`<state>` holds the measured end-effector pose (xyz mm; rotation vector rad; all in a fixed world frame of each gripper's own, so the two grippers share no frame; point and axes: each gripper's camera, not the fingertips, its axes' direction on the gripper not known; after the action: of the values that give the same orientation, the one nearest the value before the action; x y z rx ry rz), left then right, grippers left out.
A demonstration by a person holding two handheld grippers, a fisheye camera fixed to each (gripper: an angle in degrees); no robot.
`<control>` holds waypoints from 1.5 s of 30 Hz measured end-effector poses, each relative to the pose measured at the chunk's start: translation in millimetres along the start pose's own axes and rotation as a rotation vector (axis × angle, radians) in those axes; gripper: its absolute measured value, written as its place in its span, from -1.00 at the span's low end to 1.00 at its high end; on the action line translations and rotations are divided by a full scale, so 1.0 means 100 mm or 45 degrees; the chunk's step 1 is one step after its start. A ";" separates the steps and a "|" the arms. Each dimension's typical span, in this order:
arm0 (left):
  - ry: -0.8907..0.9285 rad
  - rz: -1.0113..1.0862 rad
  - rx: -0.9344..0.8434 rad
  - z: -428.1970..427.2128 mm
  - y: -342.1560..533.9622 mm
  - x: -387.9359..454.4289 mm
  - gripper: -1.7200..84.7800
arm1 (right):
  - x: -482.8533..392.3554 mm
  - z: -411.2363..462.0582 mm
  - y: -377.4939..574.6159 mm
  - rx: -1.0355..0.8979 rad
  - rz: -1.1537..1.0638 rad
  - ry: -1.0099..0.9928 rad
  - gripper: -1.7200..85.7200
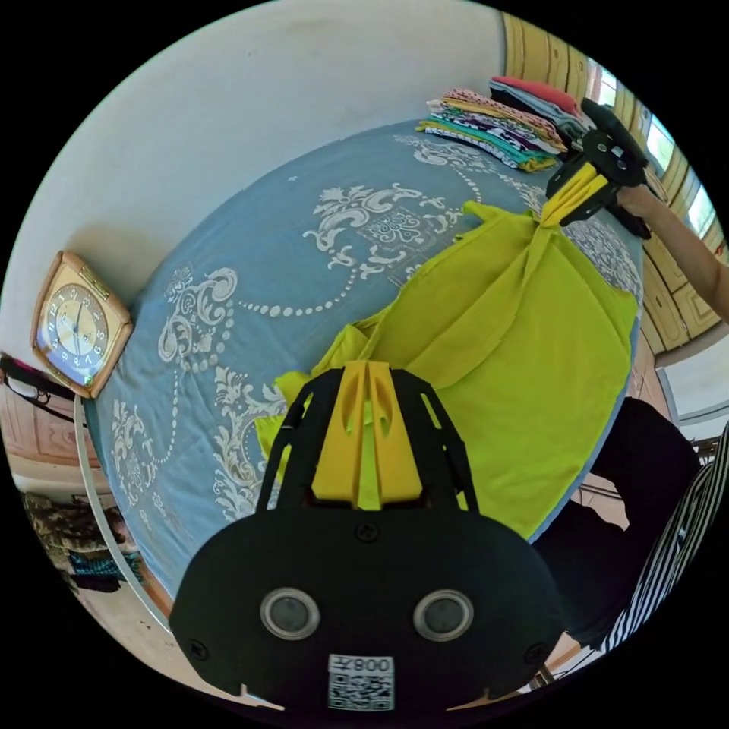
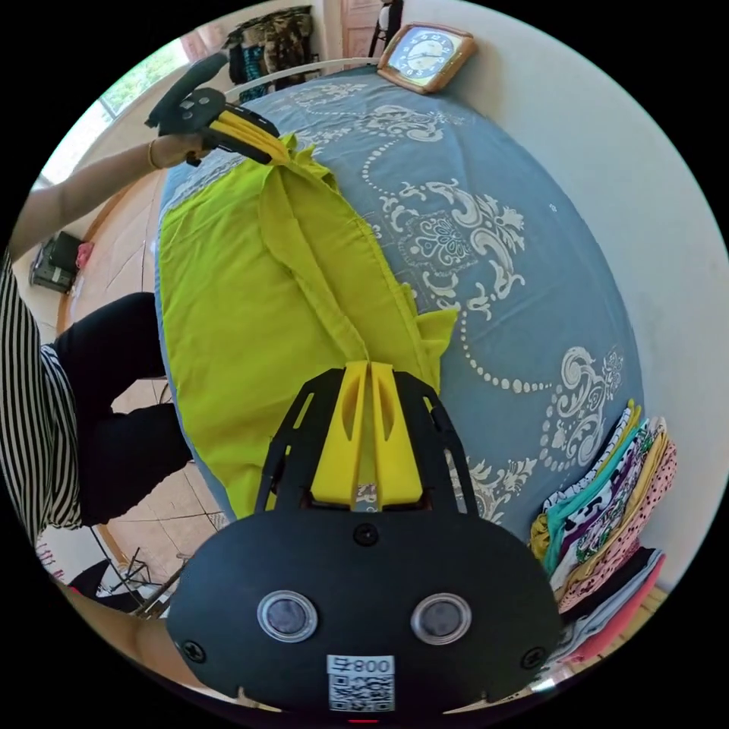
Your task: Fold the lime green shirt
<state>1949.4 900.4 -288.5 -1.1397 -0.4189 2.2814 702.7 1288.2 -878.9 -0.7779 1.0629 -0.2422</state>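
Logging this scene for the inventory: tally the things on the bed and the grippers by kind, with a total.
Lime green shirt: 1
Stack of folded clothes: 1
Clock: 1
Grippers: 2, the left gripper and the right gripper, each with jaws closed on the shirt
Total: 5

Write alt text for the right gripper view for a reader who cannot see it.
The right gripper is shut on one end of a lime green shirt spread on a blue patterned bedspread, while the left gripper pinches the far end, a fold raised between them. Folded clothes are stacked at one corner; a clock leans against the wall.
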 end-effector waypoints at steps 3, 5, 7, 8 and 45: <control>0.070 -0.014 -0.026 0.02 -0.04 -0.13 -0.94 | 0.23 0.00 -0.06 -0.082 0.114 -0.080 -0.93; 0.026 -0.022 -0.086 0.09 -0.04 -0.18 -0.94 | 0.34 -0.05 -0.05 -0.065 0.178 -0.109 -0.92; -0.091 -0.104 -0.146 0.16 -0.03 -0.33 -0.94 | 0.42 -0.06 -0.02 -0.058 0.242 -0.109 -0.91; -0.098 -0.136 -0.143 0.15 -0.02 -0.38 -0.95 | 0.47 -0.08 0.01 -0.036 0.292 -0.128 -0.91; -0.131 -0.456 -0.088 -0.26 0.28 -1.54 -0.95 | 0.78 -1.54 1.96 0.238 1.043 -0.331 -0.88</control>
<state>2036.7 786.2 -220.0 -0.8977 -0.6881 2.0271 574.7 1316.6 -1104.5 -0.1559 1.0115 0.4427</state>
